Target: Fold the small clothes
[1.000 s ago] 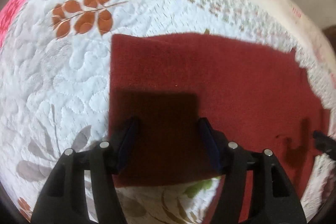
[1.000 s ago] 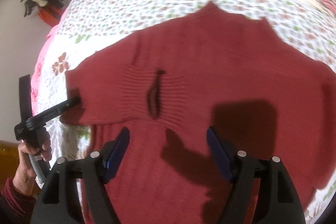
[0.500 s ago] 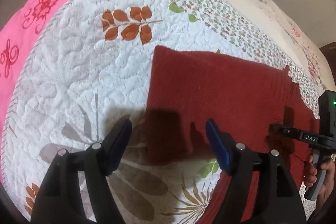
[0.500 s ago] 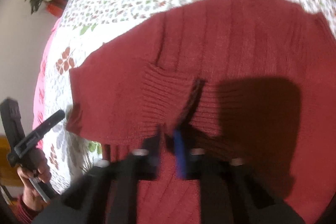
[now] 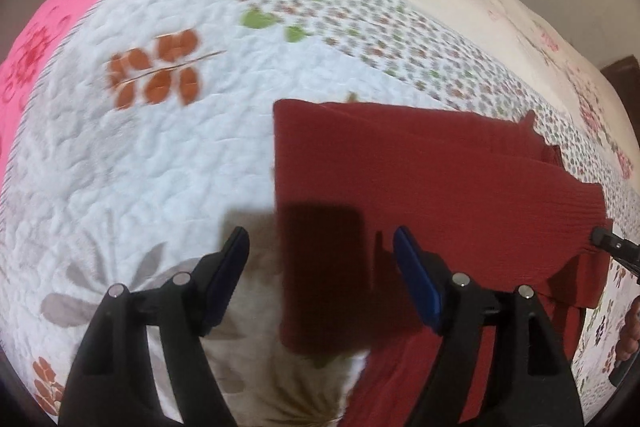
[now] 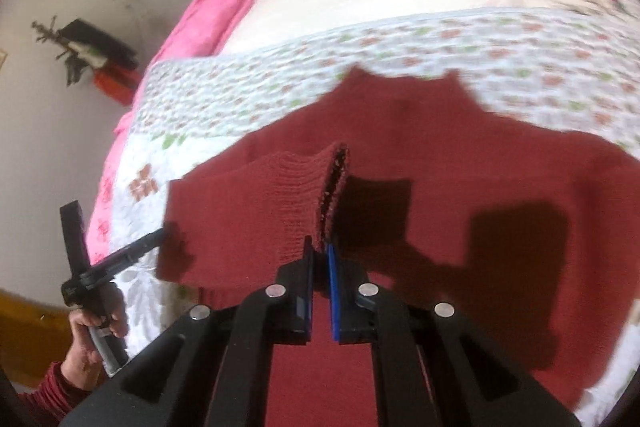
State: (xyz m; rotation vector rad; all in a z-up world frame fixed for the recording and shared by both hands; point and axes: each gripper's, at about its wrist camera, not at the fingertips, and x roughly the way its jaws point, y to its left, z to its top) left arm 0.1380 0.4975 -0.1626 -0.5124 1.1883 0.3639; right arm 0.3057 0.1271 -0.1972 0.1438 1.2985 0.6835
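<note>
Sweater (image 5: 432, 187), dark red and knitted, lies on a quilt (image 5: 140, 155) printed with leaves and small flowers, filling the right half of the left wrist view. One sleeve is folded across it, and its straight left edge runs down between the fingers of the left gripper (image 5: 321, 259). That gripper hovers above the cloth with its blue-padded fingers (image 5: 416, 283) spread wide and nothing between them. At the right edge, the tip of the right gripper (image 5: 614, 247) meets the ribbed cuff.

In the right wrist view, the right gripper (image 6: 319, 255) has its fingers drawn narrow, pinching the ribbed cuff (image 6: 308, 195) of the sweater (image 6: 460, 155), which stands up in a ridge above the body. At left, a hand (image 6: 90, 331) in a red sleeve holds the left gripper (image 6: 116, 259) beside the folded edge.
</note>
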